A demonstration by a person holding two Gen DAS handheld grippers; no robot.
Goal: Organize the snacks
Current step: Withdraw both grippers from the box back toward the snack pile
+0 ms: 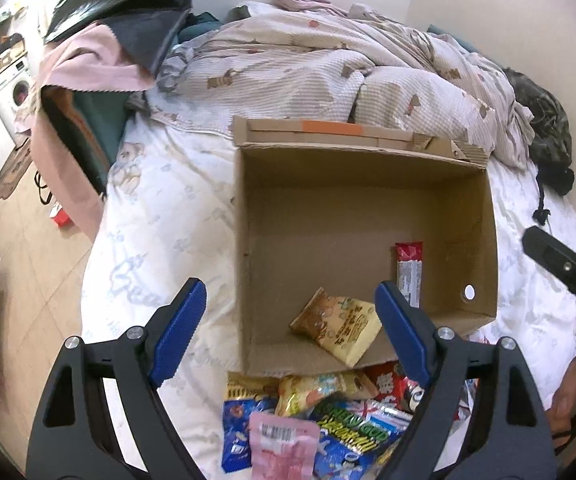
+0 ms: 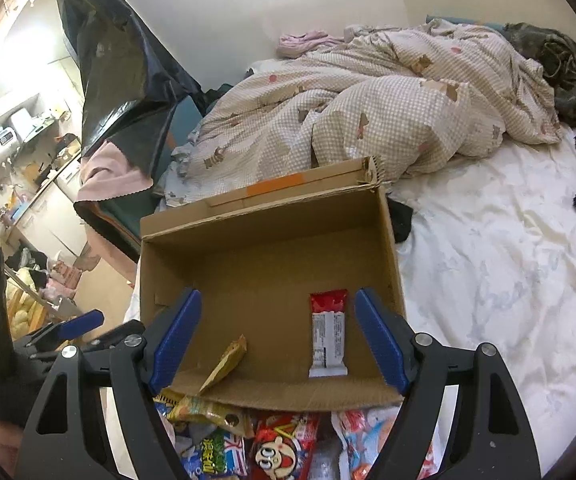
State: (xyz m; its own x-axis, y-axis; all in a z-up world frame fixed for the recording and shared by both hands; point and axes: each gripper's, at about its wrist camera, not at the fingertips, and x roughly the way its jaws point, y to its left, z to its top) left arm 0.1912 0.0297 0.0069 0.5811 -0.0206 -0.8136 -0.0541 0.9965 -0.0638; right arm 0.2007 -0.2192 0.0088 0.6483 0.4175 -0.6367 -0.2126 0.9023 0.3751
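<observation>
An open cardboard box [image 1: 308, 184] [image 2: 176, 252] sits on the bed. Inside lie a yellow snack packet [image 1: 338, 326] [image 2: 226, 364] and a red and white bar [image 1: 408, 274] [image 2: 328, 332]. A pile of loose snack packets [image 1: 312, 416] [image 2: 280, 444] lies on the sheet against the box's near wall. My left gripper [image 1: 290, 330] is open and empty above the box's near edge. My right gripper [image 2: 278, 336] is open and empty over the box's near part. The right gripper's arm shows at the right edge of the left wrist view [image 1: 560, 268].
A crumpled checked duvet [image 1: 328, 64] [image 2: 368, 112] lies behind the box. Pink cloth and a black sheet [image 1: 100, 40] [image 2: 120, 80] hang at the left. A dark garment [image 1: 548, 128] [image 2: 560, 72] lies at the far right. White bedsheet [image 2: 508, 272] spreads right of the box; floor [image 1: 36, 248] lies left.
</observation>
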